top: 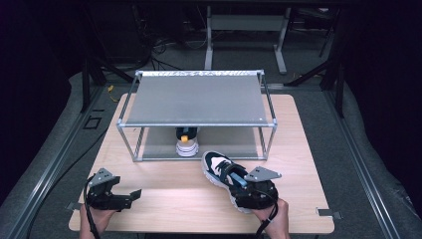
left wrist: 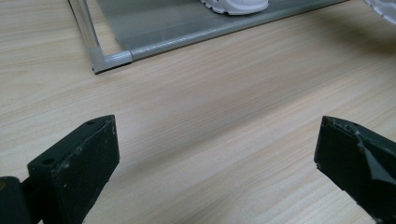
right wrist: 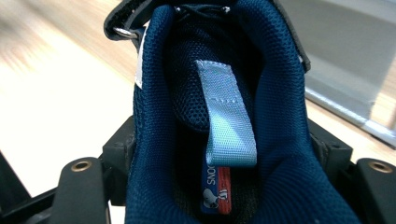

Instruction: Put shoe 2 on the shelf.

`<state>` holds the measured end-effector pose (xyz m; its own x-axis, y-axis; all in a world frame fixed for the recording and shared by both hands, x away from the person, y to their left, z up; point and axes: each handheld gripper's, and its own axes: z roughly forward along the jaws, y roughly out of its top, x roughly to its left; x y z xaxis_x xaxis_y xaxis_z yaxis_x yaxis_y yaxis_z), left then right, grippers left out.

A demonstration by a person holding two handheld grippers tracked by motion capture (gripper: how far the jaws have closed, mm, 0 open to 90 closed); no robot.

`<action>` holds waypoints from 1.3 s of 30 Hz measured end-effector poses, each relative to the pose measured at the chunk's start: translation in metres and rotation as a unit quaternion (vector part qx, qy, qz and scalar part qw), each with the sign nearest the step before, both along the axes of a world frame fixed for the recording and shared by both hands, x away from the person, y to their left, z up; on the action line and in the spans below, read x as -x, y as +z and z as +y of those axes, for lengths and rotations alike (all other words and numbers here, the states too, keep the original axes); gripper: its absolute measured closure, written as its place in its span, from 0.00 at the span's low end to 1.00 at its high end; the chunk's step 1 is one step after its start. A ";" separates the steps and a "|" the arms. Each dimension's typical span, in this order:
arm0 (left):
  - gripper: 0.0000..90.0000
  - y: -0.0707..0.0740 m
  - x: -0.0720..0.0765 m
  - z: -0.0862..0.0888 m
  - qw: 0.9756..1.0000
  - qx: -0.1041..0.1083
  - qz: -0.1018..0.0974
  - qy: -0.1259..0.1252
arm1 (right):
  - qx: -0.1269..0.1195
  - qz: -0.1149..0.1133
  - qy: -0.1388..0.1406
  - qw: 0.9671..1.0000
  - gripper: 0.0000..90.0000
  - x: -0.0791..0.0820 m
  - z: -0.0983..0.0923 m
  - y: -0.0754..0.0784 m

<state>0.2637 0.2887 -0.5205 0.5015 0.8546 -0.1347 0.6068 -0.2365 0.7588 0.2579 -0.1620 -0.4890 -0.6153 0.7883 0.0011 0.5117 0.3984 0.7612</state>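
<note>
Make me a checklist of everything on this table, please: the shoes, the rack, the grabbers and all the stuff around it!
Surface: pale wooden table, bare where it shows.
Job's things: black and white shoe with blue lining, in front of the rack; a second shoe on the lower shelf of the metal rack, whose top shelf holds nothing.
Clutter: nothing seen.
Grippers: right hand-held gripper is clamped on the heel end of the black and white shoe; left hand-held gripper has its jaws apart with nothing between them, low over the table.
Cables: a black cable trails from the left one, another from the right.
Surroundings: dark room, grey floor, table legs and wires behind.
</note>
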 end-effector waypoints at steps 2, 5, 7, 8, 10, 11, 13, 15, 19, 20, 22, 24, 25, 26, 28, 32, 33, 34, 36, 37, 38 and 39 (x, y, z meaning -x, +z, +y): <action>0.00 0.001 0.000 0.000 1.000 0.000 -0.002 0.002 | 0.002 0.000 -0.004 1.000 0.32 -0.001 -0.002 0.002; 0.00 0.003 0.000 0.000 1.000 -0.002 0.000 0.005 | 0.011 -0.005 -0.016 1.000 0.32 -0.004 -0.007 0.005; 0.00 0.003 0.000 0.000 1.000 -0.004 0.000 0.007 | 0.004 -0.006 -0.021 1.000 0.32 -0.006 -0.011 0.006; 0.00 0.004 -0.001 0.000 1.000 -0.008 0.002 0.007 | -0.002 -0.006 -0.019 1.000 0.32 -0.009 -0.014 0.006; 0.00 0.004 -0.001 0.000 1.000 -0.007 0.004 0.009 | -0.003 -0.007 -0.027 1.000 0.32 -0.012 -0.017 0.006; 0.00 0.004 -0.001 0.000 1.000 -0.006 0.004 0.010 | -0.003 -0.005 -0.031 0.999 0.32 -0.013 -0.018 0.006; 0.00 0.003 -0.001 0.000 1.000 -0.001 0.005 0.011 | -0.008 -0.003 -0.035 0.999 0.32 -0.015 -0.020 0.005; 0.00 0.003 -0.002 -0.002 1.000 -0.005 0.006 0.006 | -0.004 -0.001 -0.039 0.999 0.32 -0.018 -0.021 0.005; 0.00 0.002 -0.006 -0.006 1.000 -0.001 0.009 0.005 | -0.001 0.004 -0.043 0.999 0.32 -0.026 -0.021 0.003; 0.00 0.003 -0.007 -0.008 1.000 -0.001 0.010 0.004 | 0.004 0.004 -0.043 0.999 0.32 -0.028 -0.020 0.003; 0.00 0.003 -0.010 -0.012 1.000 -0.007 0.010 0.001 | -0.002 0.010 -0.031 0.999 0.32 -0.033 -0.019 0.002; 0.00 0.003 -0.011 -0.015 1.000 -0.015 0.009 -0.003 | 0.026 0.011 -0.052 0.998 0.32 -0.036 -0.017 0.003; 0.00 0.003 -0.011 -0.016 1.000 -0.014 0.009 -0.003 | 0.007 0.012 -0.037 0.999 0.32 -0.040 -0.017 0.002; 0.00 0.003 -0.012 -0.016 1.000 -0.013 0.011 -0.004 | 0.003 0.013 -0.036 0.999 0.32 -0.041 -0.018 0.001; 0.00 0.002 -0.012 -0.016 1.000 -0.012 0.012 -0.002 | 0.003 0.017 -0.042 0.999 0.32 -0.045 -0.017 0.000; 0.00 0.003 -0.014 -0.016 1.000 -0.023 0.016 -0.007 | 0.022 0.022 -0.057 0.998 0.32 -0.049 -0.015 -0.001; 0.00 0.004 -0.015 -0.016 1.000 -0.022 0.016 -0.006 | 0.021 0.020 -0.060 0.998 0.32 -0.050 -0.015 -0.001; 0.00 0.004 -0.015 -0.015 1.000 -0.022 0.015 -0.004 | 0.008 0.021 -0.050 0.998 0.32 -0.052 -0.016 -0.002; 0.00 0.003 -0.015 -0.015 1.000 -0.020 0.012 -0.003 | 0.014 0.020 -0.059 0.998 0.32 -0.054 -0.015 -0.001; 0.00 0.002 -0.016 -0.015 1.000 -0.020 0.011 -0.003 | 0.012 0.021 -0.059 0.998 0.32 -0.054 -0.015 0.000; 0.00 0.001 -0.015 -0.015 1.000 -0.021 0.011 -0.004 | 0.021 0.020 -0.069 0.997 0.32 -0.055 -0.014 0.001; 0.00 0.001 -0.015 -0.015 1.000 -0.020 0.012 -0.003 | 0.018 0.018 -0.071 0.997 0.32 -0.055 -0.014 0.002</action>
<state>0.2788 0.2739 -0.5197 0.5032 0.8568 -0.1128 0.6227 -0.2689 0.7348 0.3126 -0.1756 -0.4871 -0.4978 0.8673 -0.0092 0.5911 0.3471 0.7281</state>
